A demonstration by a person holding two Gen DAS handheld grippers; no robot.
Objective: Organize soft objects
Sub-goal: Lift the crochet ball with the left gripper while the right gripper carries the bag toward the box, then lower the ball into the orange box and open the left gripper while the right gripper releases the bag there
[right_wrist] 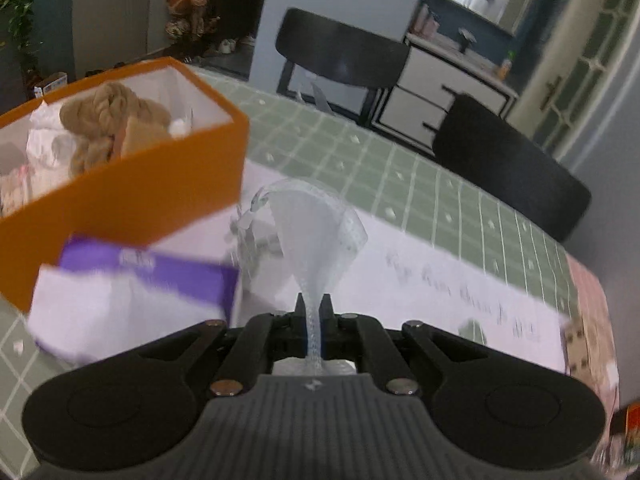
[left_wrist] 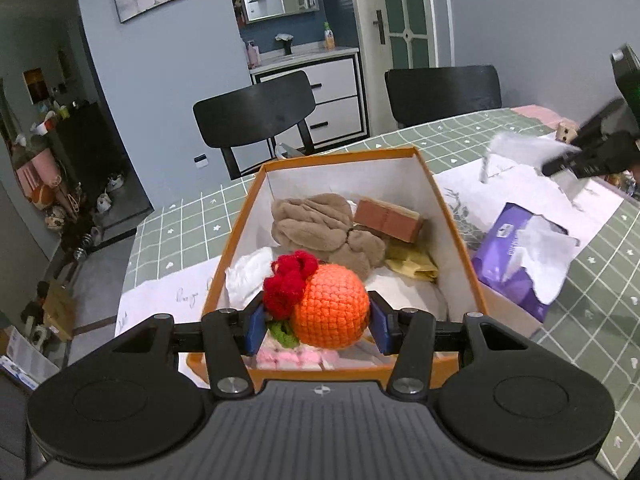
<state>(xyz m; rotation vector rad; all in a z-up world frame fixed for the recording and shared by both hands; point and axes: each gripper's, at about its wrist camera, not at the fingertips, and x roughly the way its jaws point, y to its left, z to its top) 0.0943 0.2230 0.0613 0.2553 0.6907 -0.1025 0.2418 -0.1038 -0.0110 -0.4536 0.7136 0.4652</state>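
Motion blur softens most of the right wrist view, where the handwriting on the white paper sheet (right_wrist: pixel 440 280) at centre right cannot be read and the purple tissue pack (right_wrist: pixel 152 276) at lower left is a smear of colour. In the left wrist view the right gripper (left_wrist: pixel 560 166) enters only partly at the far right edge, its body cut off by the frame. The orange box (left_wrist: pixel 236 236) fills the middle of that view on the green checked tablecloth (left_wrist: pixel 192 216), holding a tan plush cloth (left_wrist: pixel 316 224) toward the back, a reddish-brown block (left_wrist: pixel 388 218) at back right, a yellow cloth (left_wrist: pixel 412 264) below it, white fabric (left_wrist: pixel 248 272) on the left and something pink (left_wrist: pixel 296 358) at the near edge, mostly hidden by the gripper. The left gripper (left_wrist: pixel 320 322) is clamped on an orange crocheted ball (left_wrist: pixel 332 304) with a red knitted tuft (left_wrist: pixel 288 280) leaning to the upper left, held above the box's near end. The right gripper (right_wrist: pixel 314 308) has its jaws pressed together on a translucent white ribbon piece (right_wrist: pixel 316 224), whose long axis runs up the frame from the fingertips, fanning wide and curling over at the top.
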